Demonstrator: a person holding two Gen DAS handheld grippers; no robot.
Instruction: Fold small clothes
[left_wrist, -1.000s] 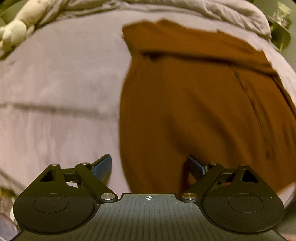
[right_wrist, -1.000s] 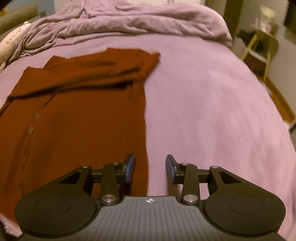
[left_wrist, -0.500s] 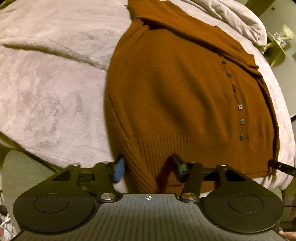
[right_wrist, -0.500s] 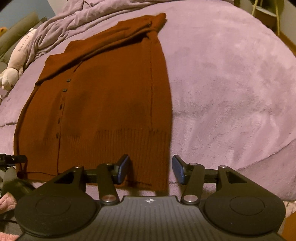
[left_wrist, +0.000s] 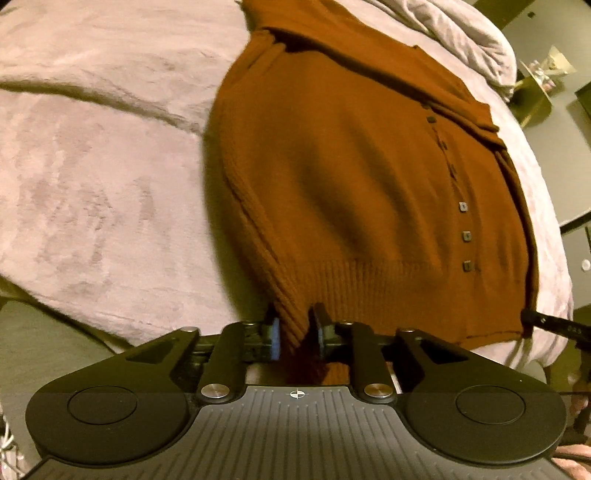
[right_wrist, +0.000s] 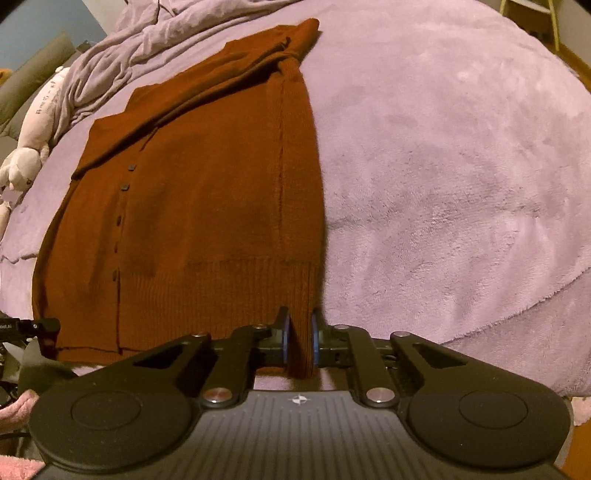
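Hem corners of the brown buttoned cardigan are being gripped, one per side. Left tongs are closed narrow on the ribbed hem at the garment's left corner; right tongs are closed narrow on the ribbed hem at the right corner. Cardigan is lying flat, face up, on the purple fleece blanket of the bed, hem at the near edge, sleeves already folded across the top. Left corner fabric is being bunched and lifted slightly between the fingers; right corner is being held flatter.

Judged step: bottom-to-top fold is being started. For a clean fold, both corners should be raised evenly, kept level and at the same spacing as the hem width so the ribbing is kept taut, then carried toward the collar and laid down square on the shoulders. Uneven lift is likely to skew the button placket. Both layers should be confirmed in each grip; this cannot be told from either view.
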